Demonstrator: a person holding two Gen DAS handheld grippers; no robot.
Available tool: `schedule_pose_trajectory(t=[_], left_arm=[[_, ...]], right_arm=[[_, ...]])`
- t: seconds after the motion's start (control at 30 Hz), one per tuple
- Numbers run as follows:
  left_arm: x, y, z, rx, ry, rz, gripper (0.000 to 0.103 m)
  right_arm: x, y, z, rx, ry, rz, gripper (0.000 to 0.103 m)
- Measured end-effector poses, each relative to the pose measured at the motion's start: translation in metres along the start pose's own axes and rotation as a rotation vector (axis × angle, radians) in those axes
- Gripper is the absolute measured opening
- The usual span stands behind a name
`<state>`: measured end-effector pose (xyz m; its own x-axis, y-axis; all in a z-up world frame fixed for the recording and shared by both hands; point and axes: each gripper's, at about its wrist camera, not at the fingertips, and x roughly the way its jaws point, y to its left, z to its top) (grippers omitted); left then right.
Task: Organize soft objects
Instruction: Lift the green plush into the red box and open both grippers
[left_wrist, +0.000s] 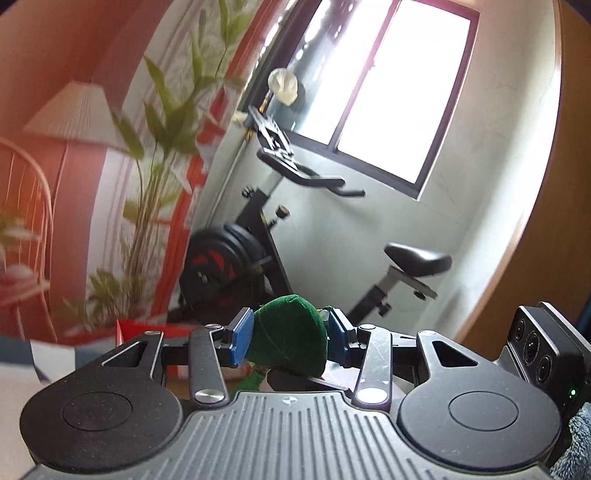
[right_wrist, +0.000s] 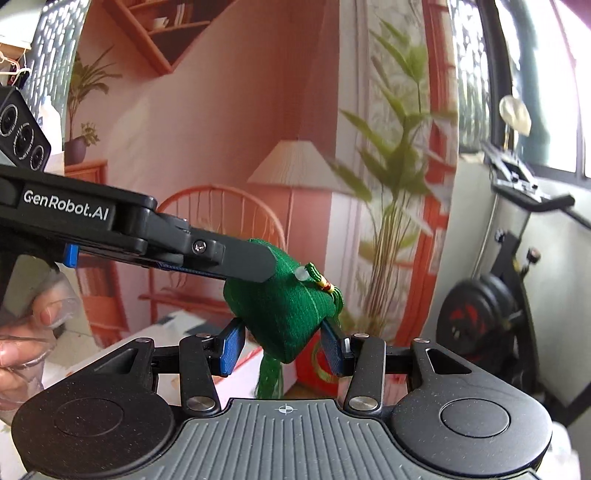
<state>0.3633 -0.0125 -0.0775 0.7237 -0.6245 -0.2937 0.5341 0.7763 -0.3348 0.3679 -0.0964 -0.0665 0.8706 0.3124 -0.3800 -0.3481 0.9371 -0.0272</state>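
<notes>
A green stuffed fabric pouch (left_wrist: 291, 338) with a white bead and tassel cord is held up in the air by both grippers. My left gripper (left_wrist: 290, 338) is shut on it, its blue pads pressing the sides. In the right wrist view the same pouch (right_wrist: 284, 314) sits between my right gripper's (right_wrist: 282, 347) blue pads, which are shut on its lower part. The left gripper's fingers (right_wrist: 243, 260) come in from the left and clamp its top. The green tassel (right_wrist: 269, 380) hangs below.
An exercise bike (left_wrist: 258, 236) stands under a bright window (left_wrist: 399, 85). A backdrop with a printed lamp, chair and plant (right_wrist: 395, 166) fills the left. A gloved hand (right_wrist: 22, 339) holds the left gripper. A red box (left_wrist: 147, 328) sits low.
</notes>
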Motion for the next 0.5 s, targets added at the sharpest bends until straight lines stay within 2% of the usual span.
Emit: schedule_pose_trajectory(t=[0.17, 0.5], left_arm=[[0.021, 0.012, 0.006, 0.016, 0.021, 0.029, 0.046], [0.068, 0.037, -0.015, -0.008, 0.107, 0.052, 0.046]], right_arm=[[0.028, -0.012, 0.007, -0.038, -0.006, -0.018, 0.042], [0.076, -0.031, -0.025, -0.010, 0.073, -0.021, 0.042]])
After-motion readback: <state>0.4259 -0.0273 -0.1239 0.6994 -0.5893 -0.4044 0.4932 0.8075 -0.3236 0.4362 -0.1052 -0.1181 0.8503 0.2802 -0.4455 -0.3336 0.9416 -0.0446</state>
